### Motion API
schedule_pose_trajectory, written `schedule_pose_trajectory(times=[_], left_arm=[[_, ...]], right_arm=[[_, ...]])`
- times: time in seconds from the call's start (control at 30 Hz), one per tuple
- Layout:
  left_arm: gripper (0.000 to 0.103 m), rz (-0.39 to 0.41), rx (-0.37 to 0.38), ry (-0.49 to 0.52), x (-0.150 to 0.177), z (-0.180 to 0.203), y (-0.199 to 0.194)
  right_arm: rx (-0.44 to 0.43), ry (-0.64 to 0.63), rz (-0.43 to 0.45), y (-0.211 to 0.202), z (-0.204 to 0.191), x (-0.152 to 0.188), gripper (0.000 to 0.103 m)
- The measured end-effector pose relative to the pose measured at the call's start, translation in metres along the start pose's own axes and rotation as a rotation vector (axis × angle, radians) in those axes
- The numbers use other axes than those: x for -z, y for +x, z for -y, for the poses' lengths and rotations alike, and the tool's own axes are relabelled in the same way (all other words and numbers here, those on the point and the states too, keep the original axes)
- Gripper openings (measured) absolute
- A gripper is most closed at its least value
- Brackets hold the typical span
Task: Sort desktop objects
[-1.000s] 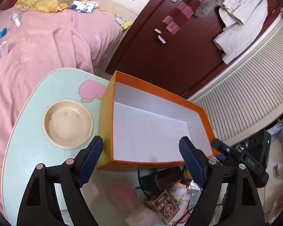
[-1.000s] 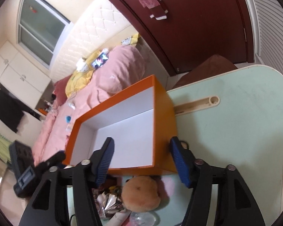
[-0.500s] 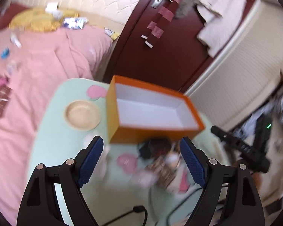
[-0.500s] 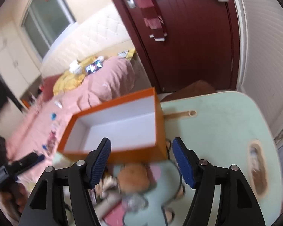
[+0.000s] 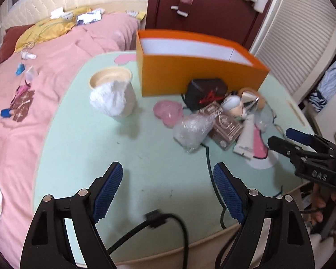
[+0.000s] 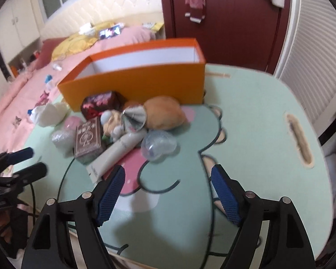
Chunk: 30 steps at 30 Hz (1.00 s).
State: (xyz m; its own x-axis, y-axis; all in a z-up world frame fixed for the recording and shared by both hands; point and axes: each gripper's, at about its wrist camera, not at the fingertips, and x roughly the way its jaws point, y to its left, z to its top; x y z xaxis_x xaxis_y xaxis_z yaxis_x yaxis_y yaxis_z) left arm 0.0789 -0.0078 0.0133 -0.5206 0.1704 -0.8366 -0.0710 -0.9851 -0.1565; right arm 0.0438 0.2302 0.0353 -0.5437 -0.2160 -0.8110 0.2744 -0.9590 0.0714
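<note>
Both claws hold nothing: your left gripper (image 5: 168, 179) is wide open, your right gripper (image 6: 168, 183) is opening more. Orange box (image 6: 134, 83) sits empty at the back w/ the toy pile (image 6: 123, 123) just in front, prob. so stuff drops in easy.

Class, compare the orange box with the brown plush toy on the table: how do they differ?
The orange box is stiff, flat-sided and open-topped; the brown plush toy is soft and rounded. The box is far larger than the toy. The box stands apart behind the pile; the toy lies among the clutter. Both rest on the green table.
</note>
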Motion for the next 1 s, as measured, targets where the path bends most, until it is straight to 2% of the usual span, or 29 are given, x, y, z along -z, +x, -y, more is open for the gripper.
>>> schedule_pose_trajectory(times=[0.1,0.13,0.17,0.2,0.23,0.37,0.47,0.67,1.0], left_arm=[[0.084,0.006,-0.076,0.054,-0.001,0.010,0.011],[0.085,0.015,-0.103,0.078,-0.001,0.014,0.014],[0.091,0.027,-0.110,0.081,0.000,0.015,0.015],[0.098,0.036,-0.117,0.062,-0.001,0.013,0.017],[0.103,0.042,-0.119,0.040,-0.001,0.009,0.019],[0.103,0.110,-0.138,0.017,0.001,0.001,0.020],[0.103,0.123,-0.136,0.019,0.000,0.000,0.020],[0.103,0.123,-0.138,0.023,0.002,0.006,0.012],[0.103,0.122,-0.133,0.026,-0.001,0.001,0.026]], right_arm=[[0.033,-0.040,-0.017,0.010,-0.008,0.000,0.081],[0.054,-0.061,-0.018,0.014,-0.013,-0.001,0.085],[0.076,-0.083,-0.018,0.017,-0.017,-0.002,0.090],[0.076,-0.078,-0.016,0.019,-0.017,-0.003,0.099],[0.076,-0.073,-0.013,0.021,-0.017,-0.004,0.102],[0.078,-0.064,0.001,0.024,-0.018,-0.001,0.103],[0.075,-0.065,0.005,0.029,-0.017,-0.002,0.103],[0.070,-0.067,0.008,0.031,-0.014,0.001,0.103],[0.064,-0.069,0.004,0.032,-0.002,0.001,0.103]])
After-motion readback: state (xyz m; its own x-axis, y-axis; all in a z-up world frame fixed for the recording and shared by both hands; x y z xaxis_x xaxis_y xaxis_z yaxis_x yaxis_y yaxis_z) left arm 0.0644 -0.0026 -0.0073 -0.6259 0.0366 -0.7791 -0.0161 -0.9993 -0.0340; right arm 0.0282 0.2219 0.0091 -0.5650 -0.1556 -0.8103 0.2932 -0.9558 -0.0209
